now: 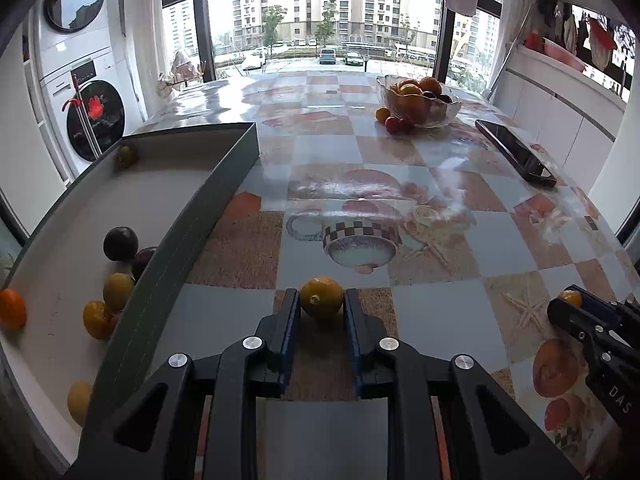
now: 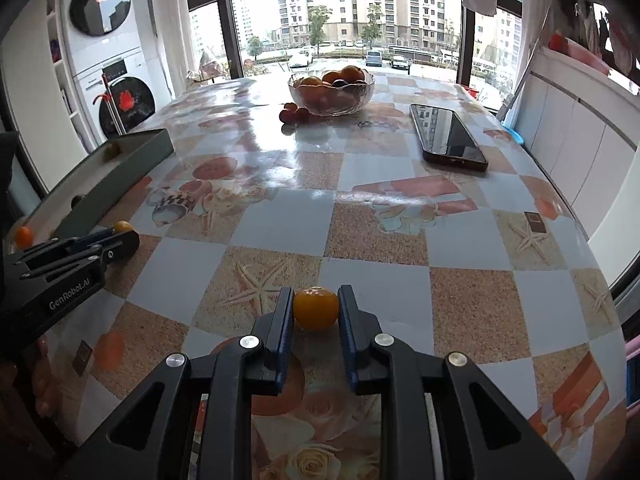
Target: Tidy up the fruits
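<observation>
A: Both black two-finger grippers are clamped on fruit: left gripper [image 1: 322, 304] holds a small yellow-orange citrus [image 1: 322, 299], right gripper [image 2: 315, 308] a rounder orange one [image 2: 315, 308], each above the table's near edge.

B: Progress?

A: Partway, I'd judge. Several fruits lie in the shallow grey-green tray [image 1: 208, 200] at the left edge; the clear glass bowl [image 2: 331, 94] at the far edge is full.

B: Views differ?

A: Only the left view shows the tray's floor.

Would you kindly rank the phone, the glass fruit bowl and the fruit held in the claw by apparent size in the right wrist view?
1. phone and glass fruit bowl: they look alike, so unranked.
2. orange fruit in the right claw: smallest, though nearest the camera.
</observation>
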{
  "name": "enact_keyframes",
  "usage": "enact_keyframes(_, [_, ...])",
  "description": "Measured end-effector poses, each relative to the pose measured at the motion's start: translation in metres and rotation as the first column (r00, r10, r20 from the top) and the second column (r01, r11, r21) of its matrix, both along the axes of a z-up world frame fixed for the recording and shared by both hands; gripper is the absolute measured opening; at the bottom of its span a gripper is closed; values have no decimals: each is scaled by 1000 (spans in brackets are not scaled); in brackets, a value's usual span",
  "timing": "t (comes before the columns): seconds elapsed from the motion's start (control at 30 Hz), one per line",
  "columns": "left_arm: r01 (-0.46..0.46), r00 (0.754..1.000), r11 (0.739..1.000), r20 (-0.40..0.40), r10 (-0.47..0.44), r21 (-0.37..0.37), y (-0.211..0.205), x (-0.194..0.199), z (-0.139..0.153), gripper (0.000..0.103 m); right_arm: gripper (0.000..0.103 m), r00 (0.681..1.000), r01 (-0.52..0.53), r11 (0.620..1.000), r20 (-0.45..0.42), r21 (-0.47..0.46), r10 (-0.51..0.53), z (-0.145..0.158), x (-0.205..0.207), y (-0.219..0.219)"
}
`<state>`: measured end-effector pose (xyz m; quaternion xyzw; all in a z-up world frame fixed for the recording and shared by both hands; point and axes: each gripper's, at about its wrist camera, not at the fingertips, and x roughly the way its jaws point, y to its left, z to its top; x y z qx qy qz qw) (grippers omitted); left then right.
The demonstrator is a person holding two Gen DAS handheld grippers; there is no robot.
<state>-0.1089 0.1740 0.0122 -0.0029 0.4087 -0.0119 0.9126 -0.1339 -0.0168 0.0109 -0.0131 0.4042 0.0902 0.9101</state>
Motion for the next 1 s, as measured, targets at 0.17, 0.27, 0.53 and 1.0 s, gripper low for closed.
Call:
enact_keyframes(0.17, [0, 1000, 1000, 0, 0, -2, 0, -1, 0, 23, 24, 1000, 0, 1000, 4, -23, 0, 0, -1, 2])
enact_keyframes(0.27, [1, 1000, 1000, 0, -1, -2, 1, -1, 0, 23, 24, 1000, 0, 1000, 5, -28, 0, 0, -2, 3])
enact_keyframes(0.53, [1, 1000, 1000, 0, -1, -2, 1, -1, 0, 23, 24, 1000, 0, 999, 6, -35, 1, 0, -1, 4])
enact_keyframes(1.0, [1, 1000, 1000, 1, -1, -2, 1, -1, 0, 23, 24, 1000, 0, 999, 7, -37, 1, -1, -2, 5])
